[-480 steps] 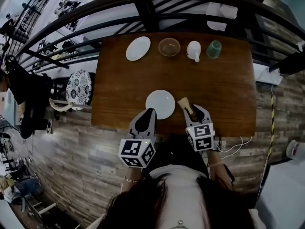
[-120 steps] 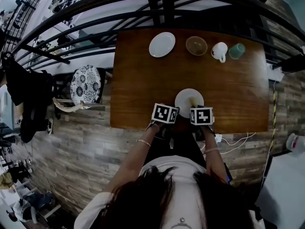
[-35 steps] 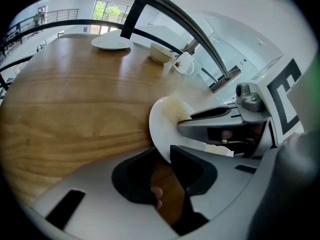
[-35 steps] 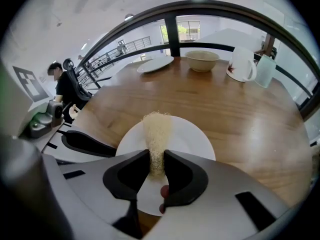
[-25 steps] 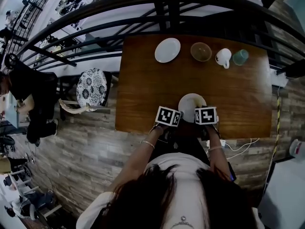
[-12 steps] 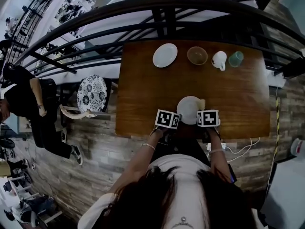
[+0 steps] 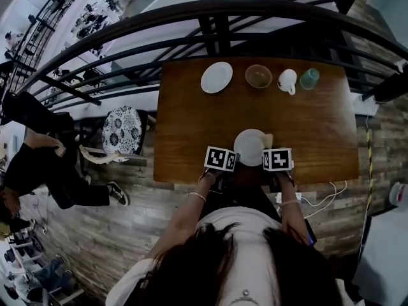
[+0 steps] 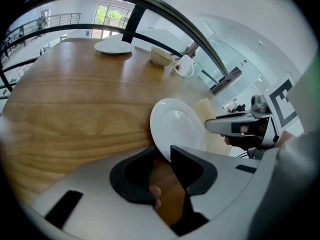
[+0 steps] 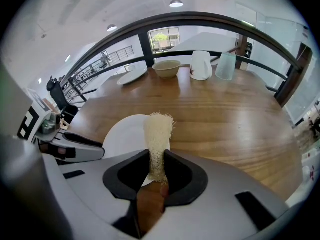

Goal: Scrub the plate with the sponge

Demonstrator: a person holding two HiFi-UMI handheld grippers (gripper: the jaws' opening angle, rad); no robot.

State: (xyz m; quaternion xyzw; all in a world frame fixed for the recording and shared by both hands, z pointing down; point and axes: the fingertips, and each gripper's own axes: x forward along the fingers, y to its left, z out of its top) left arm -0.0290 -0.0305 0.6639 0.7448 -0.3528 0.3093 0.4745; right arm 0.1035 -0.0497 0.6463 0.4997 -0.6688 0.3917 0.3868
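Observation:
A small white plate (image 7: 248,146) sits near the front edge of the wooden table (image 7: 191,126). My left gripper (image 8: 162,155) is shut on the plate's (image 8: 177,126) near rim and holds it tilted. My right gripper (image 9: 159,156) is shut on a pale fibrous sponge (image 9: 159,134), which stands up out of the jaws over the plate's (image 9: 125,134) right edge. From above, the sponge (image 7: 269,139) shows just right of the plate, between the marker cubes of the left gripper (image 7: 221,159) and the right gripper (image 7: 277,159). Whether the sponge touches the plate I cannot tell.
Along the table's far edge stand a second white plate (image 7: 217,76), a tan bowl (image 7: 258,76), a white jug (image 7: 287,81) and a green cup (image 7: 309,78). A dark curved railing (image 7: 210,18) runs behind the table. The front edge lies just below both grippers.
My right gripper with the sponge has shifted a little to the right, toward the plate's right edge. The left gripper keeps its hold on the plate.

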